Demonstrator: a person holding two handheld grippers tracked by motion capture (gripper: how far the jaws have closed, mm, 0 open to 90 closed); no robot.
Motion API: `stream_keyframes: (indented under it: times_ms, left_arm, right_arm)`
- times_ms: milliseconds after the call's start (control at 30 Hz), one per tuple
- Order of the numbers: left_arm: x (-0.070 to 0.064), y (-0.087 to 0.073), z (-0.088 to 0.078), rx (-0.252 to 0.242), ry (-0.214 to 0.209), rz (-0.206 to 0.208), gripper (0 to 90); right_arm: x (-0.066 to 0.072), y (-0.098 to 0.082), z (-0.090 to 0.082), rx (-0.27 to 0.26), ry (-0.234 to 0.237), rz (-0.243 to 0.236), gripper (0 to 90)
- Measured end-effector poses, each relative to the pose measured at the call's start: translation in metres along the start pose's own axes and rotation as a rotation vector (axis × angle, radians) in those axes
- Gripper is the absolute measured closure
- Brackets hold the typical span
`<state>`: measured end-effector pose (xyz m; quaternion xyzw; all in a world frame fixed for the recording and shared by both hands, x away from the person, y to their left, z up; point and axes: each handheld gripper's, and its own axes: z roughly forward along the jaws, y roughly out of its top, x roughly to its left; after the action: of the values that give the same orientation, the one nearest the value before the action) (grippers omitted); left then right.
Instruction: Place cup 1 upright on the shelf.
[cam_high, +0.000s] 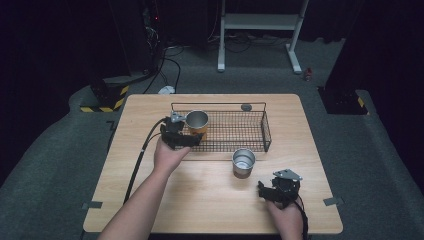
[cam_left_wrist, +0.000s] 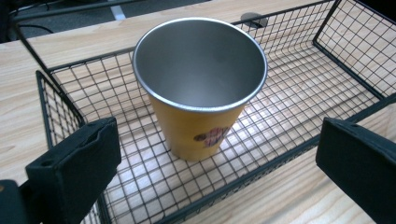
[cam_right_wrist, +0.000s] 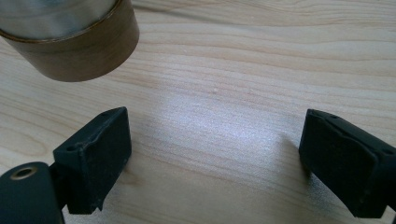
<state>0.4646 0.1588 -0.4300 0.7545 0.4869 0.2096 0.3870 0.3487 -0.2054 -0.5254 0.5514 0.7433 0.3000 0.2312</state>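
A black wire basket (cam_high: 235, 131) with low mesh walls sits on the light wooden bench (cam_high: 200, 195) toward its far edge, roughly centred between the side edges. Inside it, at the end nearest the bench's left edge, an orange-sided steel cup (cam_high: 197, 123) stands upright; in the left gripper view the same cup (cam_left_wrist: 201, 93) stands clear of the mesh walls, with most of the basket floor bare beyond it. The left gripper (cam_high: 186, 138) hovers at the basket's near wall just before the cup, its jaws spread wide with nothing between them but the wall and the cup farther off. A second steel cup with a brown wooden band (cam_high: 243, 163) stands upright on the bench, just outside the basket's near wall. The right gripper (cam_high: 270, 191) is near the bench's front edge, close beside that cup, jaws parted over bare wood, gripping nothing. Open bench lies along the front and both side edges.
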Motion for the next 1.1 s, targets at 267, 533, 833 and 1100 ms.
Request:
stream_keyframes:
  times_ms: [267,533,833,1100]
  left_arm:
    - [0.005,-0.010,-0.010,-0.002,-0.010,-0.017,1.1]
    - [0.007,-0.019,-0.019,-0.010,-0.018,-0.010,1.4]
    - [0.010,-0.033,-0.028,-0.015,-0.030,-0.014,2.0]
    - [0.012,-0.046,-0.036,-0.019,-0.040,-0.011,2.2]
  right_arm:
    - [0.000,0.000,0.000,0.000,0.000,0.000,9.2]
    - [0.000,0.000,0.000,0.000,0.000,0.001,9.2]
    - [0.000,0.000,0.000,0.001,0.000,0.005,9.2]
    - [0.000,0.000,0.000,0.000,0.000,0.000,9.2]
